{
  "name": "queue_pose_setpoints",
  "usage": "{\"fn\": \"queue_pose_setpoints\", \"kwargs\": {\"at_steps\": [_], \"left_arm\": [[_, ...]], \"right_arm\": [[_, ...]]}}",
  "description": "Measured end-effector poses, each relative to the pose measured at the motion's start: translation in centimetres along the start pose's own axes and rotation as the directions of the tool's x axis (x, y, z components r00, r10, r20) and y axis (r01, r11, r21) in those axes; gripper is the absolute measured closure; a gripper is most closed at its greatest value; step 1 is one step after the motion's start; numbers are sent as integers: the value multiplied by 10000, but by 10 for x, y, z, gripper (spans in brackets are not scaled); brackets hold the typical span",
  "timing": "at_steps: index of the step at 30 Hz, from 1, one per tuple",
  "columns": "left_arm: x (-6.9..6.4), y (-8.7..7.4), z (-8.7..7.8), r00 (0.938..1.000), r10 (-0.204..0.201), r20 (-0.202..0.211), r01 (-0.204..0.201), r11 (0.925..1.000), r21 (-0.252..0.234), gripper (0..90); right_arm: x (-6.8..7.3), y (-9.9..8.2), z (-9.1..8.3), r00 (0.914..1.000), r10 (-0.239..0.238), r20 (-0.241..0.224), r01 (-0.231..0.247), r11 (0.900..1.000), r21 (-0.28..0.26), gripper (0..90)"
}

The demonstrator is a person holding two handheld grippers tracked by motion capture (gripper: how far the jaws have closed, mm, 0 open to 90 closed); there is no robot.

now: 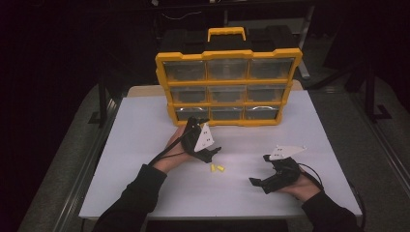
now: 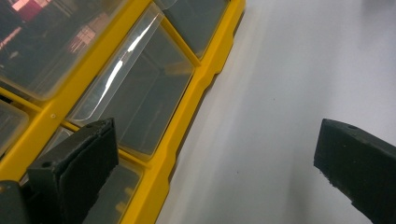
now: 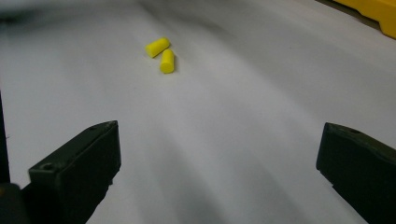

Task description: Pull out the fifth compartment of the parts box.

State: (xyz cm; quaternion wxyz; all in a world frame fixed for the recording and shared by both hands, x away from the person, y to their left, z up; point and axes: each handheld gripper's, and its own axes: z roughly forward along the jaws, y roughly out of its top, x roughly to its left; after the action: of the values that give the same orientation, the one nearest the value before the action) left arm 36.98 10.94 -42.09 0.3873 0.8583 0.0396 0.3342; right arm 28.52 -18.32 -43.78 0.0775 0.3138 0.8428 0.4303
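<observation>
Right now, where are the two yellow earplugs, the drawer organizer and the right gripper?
yellow earplugs (image 3: pixel 161 53): right gripper view, where the pair meet.
drawer organizer (image 1: pixel 228 83): high view, yellow crossbar under top drawers.
right gripper (image 1: pixel 258 170): high view, between its open jaws.

Left gripper (image 1: pixel 205 140) and right gripper (image 1: pixel 263 176) both hold jaws wide.

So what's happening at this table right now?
A person works at a white table with a gripper in each hand. The left gripper is open beside the bottom-left drawers of a yellow organizer with clear drawers. The right gripper is also open, low over the table, facing two small yellow plugs that lie side by side between the hands. Neither gripper holds anything.
</observation>
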Motion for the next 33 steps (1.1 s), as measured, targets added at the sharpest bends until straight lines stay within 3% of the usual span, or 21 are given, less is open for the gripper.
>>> {"fn": "queue_pose_setpoints", "kwargs": {"at_steps": [16,29,33], "left_arm": [[-4,3,-1,9937,1028,-446,-1018,9945,250,0],[-6,6,-3,9765,1956,-905,-1916,9802,504,0],[-7,7,-3,9687,2252,-1045,-2201,9737,586,0]], "right_arm": [[0,0,0,10000,14,-2,-14,10000,4,0],[0,0,0,10000,13,-1,-13,10000,3,0],[0,0,0,10000,12,2,-12,10000,11,0]]}}
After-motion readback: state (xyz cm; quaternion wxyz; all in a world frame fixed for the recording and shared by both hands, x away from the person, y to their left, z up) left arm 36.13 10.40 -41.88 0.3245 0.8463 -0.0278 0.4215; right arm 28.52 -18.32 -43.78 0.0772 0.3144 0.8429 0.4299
